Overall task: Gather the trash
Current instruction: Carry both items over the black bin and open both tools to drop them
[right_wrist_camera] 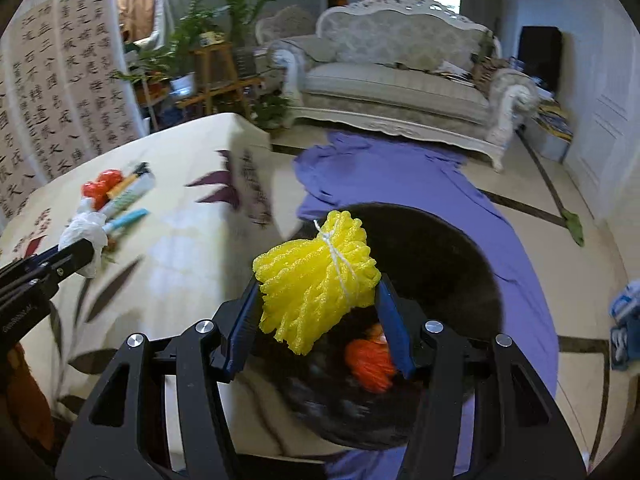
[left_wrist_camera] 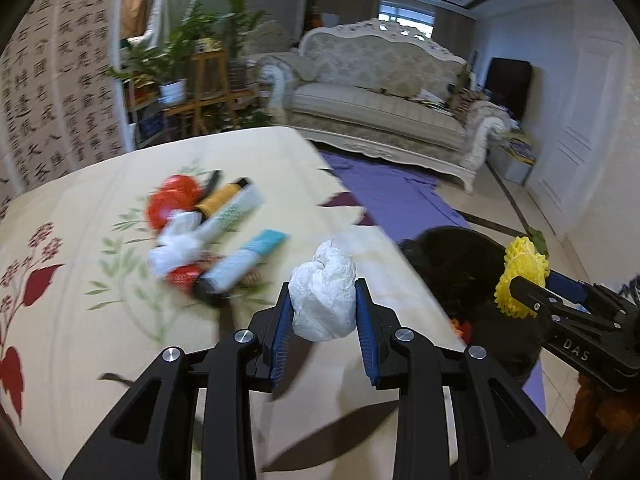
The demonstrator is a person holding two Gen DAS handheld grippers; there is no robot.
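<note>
Left tool (left_wrist_camera: pixel 324 308) pinching a crumpled white tissue wad (left_wrist_camera: pixel 324 300) over the tabletop (left_wrist_camera: pixel 80 320) edge. More trash piled (left_wrist_camera: pixel 208 236) back left. Right tool (right_wrist_camera: pixel 316 292) clamps a tied yellow foam net (right_wrist_camera: pixel 316 276) directly above the black bin (right_wrist_camera: pixel 440 264), so we judge right is nearer; bin sits right of our left tool.

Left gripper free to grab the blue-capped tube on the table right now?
Probably not: the left gripper is already shut on a crumpled white tissue. The blue-capped tube lies unobstructed on the tablecloth, but the tissue must go first.
</note>
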